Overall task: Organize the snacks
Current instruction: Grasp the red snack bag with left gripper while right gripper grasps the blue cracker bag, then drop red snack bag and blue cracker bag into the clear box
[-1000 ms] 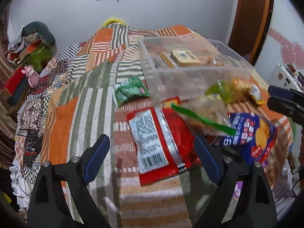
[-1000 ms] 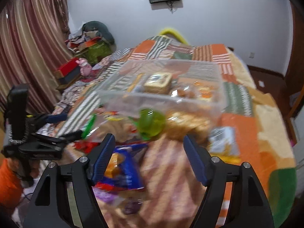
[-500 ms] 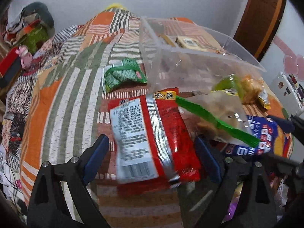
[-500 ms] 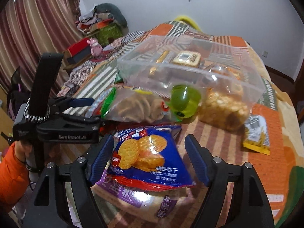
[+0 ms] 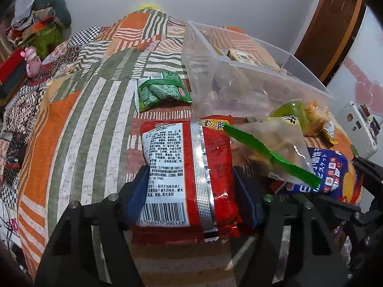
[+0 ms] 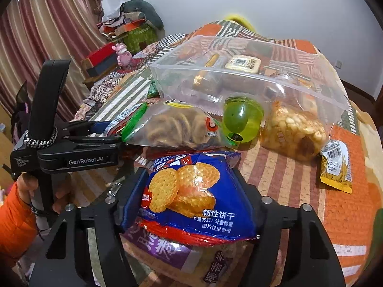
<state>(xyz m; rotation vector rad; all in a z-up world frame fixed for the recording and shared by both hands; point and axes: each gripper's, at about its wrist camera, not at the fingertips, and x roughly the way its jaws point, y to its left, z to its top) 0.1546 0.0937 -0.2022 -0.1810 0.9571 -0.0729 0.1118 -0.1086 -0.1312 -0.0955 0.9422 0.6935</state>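
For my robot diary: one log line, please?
left gripper: closed on red packet | right gripper: closed on blue cracker bag | clear bin: waiting

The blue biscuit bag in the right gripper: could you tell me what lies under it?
Under the blue biscuit bag lies a purple-labelled snack pack, clear with pale contents. The bag covers the rest of the pack.

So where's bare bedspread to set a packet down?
Free: striped bedspread left of the red packet and green packet; also between the blue cracker bag and yellow packet. Crowded: in front of the clear bin.
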